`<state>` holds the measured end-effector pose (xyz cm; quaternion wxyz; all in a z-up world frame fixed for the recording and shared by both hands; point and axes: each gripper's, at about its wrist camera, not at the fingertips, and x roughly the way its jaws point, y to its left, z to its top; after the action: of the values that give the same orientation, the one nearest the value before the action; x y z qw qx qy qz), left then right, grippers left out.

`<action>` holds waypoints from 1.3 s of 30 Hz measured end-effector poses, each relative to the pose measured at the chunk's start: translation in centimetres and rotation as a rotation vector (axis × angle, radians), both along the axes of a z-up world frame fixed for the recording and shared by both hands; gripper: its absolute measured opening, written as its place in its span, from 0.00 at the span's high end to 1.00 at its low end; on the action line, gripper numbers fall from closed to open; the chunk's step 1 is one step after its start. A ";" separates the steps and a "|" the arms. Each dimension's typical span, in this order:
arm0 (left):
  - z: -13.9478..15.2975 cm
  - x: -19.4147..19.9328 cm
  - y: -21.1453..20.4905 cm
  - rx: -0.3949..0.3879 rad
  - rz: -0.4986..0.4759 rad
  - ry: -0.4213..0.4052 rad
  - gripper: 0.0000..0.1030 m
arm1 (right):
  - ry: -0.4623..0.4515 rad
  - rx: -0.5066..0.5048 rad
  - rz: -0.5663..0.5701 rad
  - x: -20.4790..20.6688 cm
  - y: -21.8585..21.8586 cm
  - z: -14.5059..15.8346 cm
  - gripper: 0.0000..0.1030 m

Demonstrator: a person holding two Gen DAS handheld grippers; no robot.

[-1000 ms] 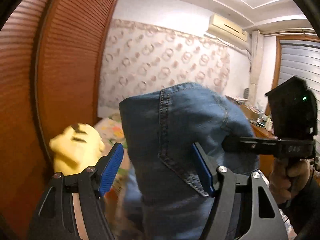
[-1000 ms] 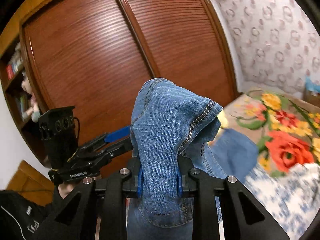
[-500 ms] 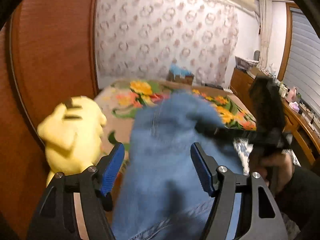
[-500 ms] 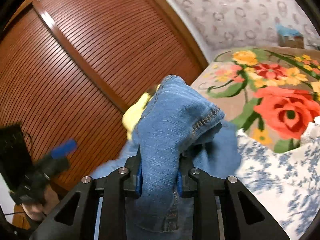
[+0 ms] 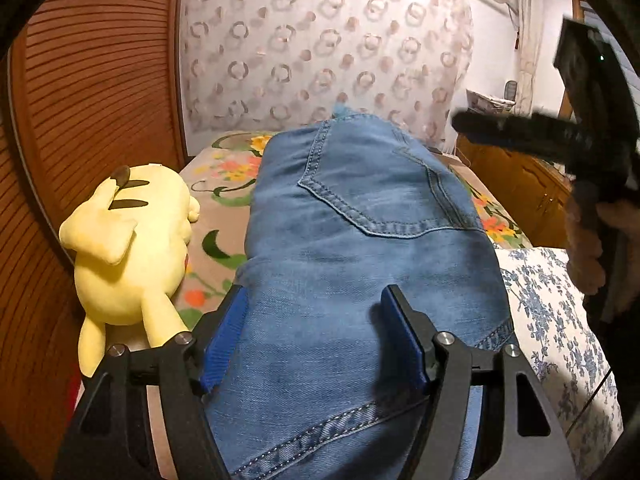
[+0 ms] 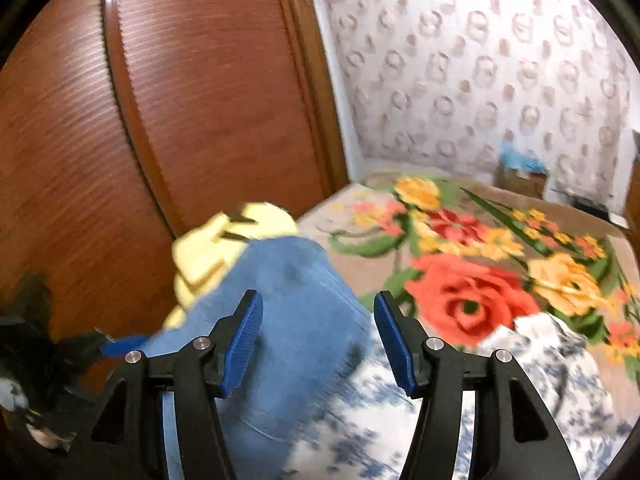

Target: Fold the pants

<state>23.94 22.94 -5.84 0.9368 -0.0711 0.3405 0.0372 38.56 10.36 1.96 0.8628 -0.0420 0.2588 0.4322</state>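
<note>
Fingers of both grippers spread wide, hovering over jeans.

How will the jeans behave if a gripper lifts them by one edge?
The jeans drape in soft curves on the bed, so they would likely sag and unfold. The thick denim and stitched seams suggest some weight. The coarse weave probably grips well.

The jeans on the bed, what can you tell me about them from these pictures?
The jeans are mid-blue faded denim with pale stitched seams, a back pocket facing up and a hem showing at the near edge. They lie in a humped pile on the floral blanket, their near end over a blue-and-white flowered sheet, close beside a yellow plush toy. The left gripper straddles them, jaws open; the right gripper, also open, has let go.
</note>
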 end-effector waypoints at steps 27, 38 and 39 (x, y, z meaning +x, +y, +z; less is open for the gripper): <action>4.5 -5.9 -5.7 0.016 -0.052 -0.110 0.28 | -0.013 -0.010 -0.092 -12.2 -9.7 -3.7 0.64; 6.3 -9.5 -12.3 0.025 -0.152 -0.153 0.23 | -0.118 0.012 -0.209 -26.2 -18.7 -1.3 0.61; 6.5 -9.8 -12.8 0.030 -0.158 -0.157 0.17 | -0.133 0.013 -0.221 -27.5 -19.2 -1.2 0.61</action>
<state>14.18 10.14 0.68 0.9616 -0.0329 0.2700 -0.0374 11.04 -8.89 0.73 0.9207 -0.0361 0.2013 0.3323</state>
